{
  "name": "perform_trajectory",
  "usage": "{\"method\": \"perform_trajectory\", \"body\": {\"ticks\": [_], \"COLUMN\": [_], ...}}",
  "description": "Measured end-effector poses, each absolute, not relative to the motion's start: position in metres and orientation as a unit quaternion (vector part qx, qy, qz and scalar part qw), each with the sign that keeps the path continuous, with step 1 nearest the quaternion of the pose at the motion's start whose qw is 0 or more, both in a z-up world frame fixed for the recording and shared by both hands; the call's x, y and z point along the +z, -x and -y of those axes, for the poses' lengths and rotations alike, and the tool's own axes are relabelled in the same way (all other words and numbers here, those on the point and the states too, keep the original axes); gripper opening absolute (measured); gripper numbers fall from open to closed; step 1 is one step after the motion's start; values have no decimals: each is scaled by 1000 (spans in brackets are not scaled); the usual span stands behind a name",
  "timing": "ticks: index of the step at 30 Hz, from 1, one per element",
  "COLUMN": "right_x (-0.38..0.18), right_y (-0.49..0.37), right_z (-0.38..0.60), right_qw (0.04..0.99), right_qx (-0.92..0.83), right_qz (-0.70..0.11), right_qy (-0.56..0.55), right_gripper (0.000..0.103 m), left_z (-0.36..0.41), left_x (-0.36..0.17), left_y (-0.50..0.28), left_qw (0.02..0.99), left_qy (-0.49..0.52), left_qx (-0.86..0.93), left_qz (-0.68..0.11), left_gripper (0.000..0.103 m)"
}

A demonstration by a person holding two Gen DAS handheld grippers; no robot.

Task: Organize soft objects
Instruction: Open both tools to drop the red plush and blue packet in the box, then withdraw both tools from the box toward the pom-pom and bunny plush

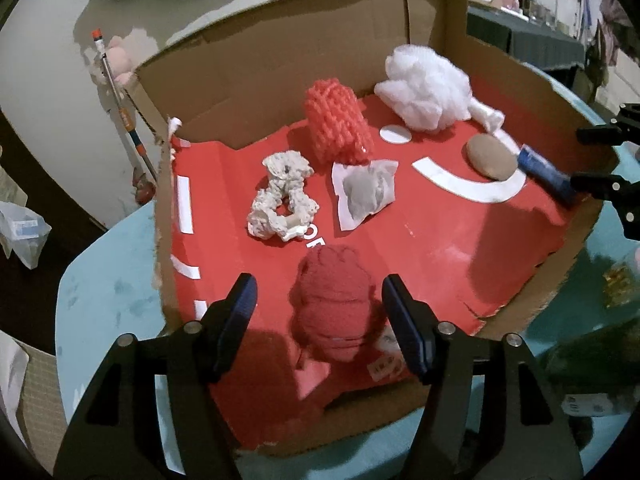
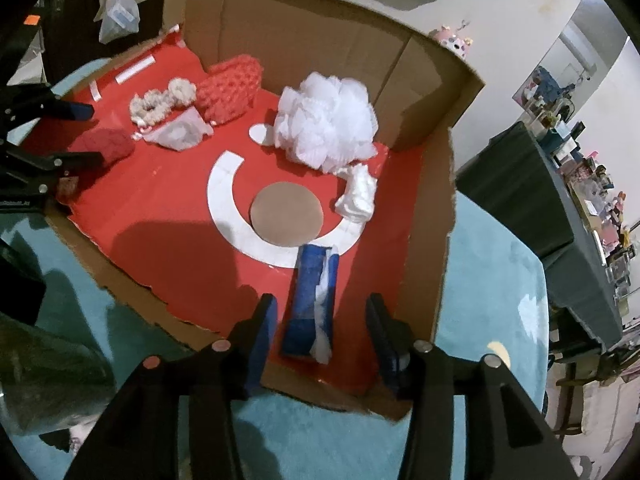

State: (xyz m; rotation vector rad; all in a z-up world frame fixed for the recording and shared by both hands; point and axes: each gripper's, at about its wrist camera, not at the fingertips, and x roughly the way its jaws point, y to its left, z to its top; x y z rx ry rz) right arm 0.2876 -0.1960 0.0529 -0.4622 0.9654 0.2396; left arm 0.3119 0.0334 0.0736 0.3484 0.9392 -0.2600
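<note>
Red knitted bundle: lower centre of the left wrist view, lying on the red printed floor of the cardboard tray, between the fingers of the left gripper; jaws released, pads clear of it on both sides.

Blue-and-white soft pack: lower centre of the right wrist view, on the tray floor near its front edge, between the fingers of the right gripper; jaws released, gaps either side.

Cream crocheted scrunchie: centre left.

Grey pouch in white wrapper: just right of the scrunchie.

Coral mesh roll: upright, behind the pouch.

White bath pouf: upper right, by the tray's back wall.

Tan round pad: right, near the pack.

Light blue table: under the tray.
</note>
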Motion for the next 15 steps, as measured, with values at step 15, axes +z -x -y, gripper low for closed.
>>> {"method": "perform_trajectory", "body": {"ticks": [15], "right_x": [137], "right_y": [-212], "right_z": [214], "right_qw": [914], "right_qx": [133], "right_qz": [-351], "right_qy": [152], "right_gripper": [83], "left_z": [-37], "left_x": [145], "left_y": [-224], "left_qw": [922], "left_qy": [-94], "left_qx": [-135], "left_qz": [-351], "left_gripper": [79]}}
